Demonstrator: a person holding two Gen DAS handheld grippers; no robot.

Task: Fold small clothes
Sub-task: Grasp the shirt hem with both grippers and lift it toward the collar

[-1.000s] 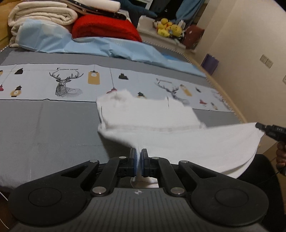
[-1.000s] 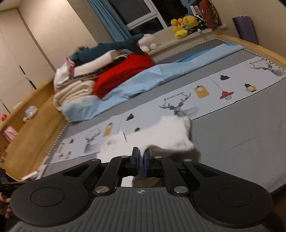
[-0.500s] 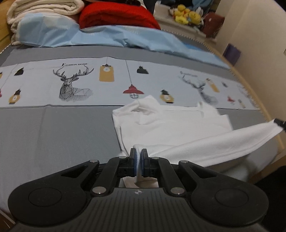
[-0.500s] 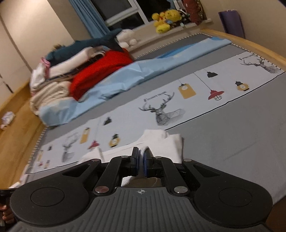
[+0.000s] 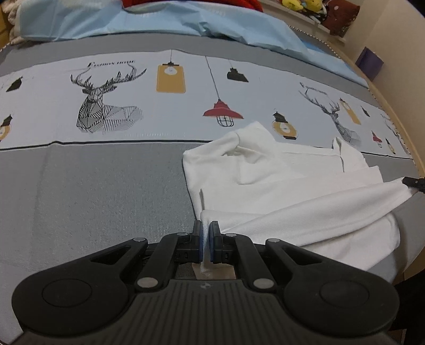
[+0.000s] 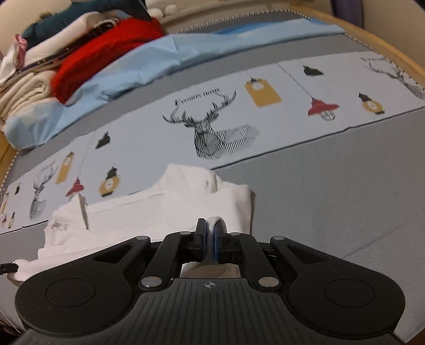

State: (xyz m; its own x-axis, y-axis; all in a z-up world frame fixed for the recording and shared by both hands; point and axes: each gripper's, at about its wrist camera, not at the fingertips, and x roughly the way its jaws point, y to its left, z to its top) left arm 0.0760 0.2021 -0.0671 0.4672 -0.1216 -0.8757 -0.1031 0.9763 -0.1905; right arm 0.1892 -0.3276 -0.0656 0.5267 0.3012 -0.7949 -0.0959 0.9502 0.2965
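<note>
A small white garment [image 5: 281, 183] lies partly folded on the grey bed cover, near its front edge. My left gripper [image 5: 205, 233] is shut on the garment's near hem corner. The hem stretches taut to the right, where the tip of my right gripper [image 5: 414, 183] shows. In the right wrist view my right gripper [image 6: 211, 236] is shut on the other hem corner of the white garment [image 6: 170, 207], low over the folded cloth. The left gripper's tip [image 6: 8, 268] shows at the left edge.
The bed cover [image 5: 101, 185] has a pale printed band with deer and lamps. A light blue sheet [image 5: 159, 18] lies behind it. A red blanket [image 6: 106, 53] and stacked folded bedding [image 6: 24, 90] sit at the back. The wooden bed edge [image 6: 385, 47] curves around.
Both grippers have carried the held hem forward and down over the garment. The raised cloth now lies lower, close to the bed cover.
</note>
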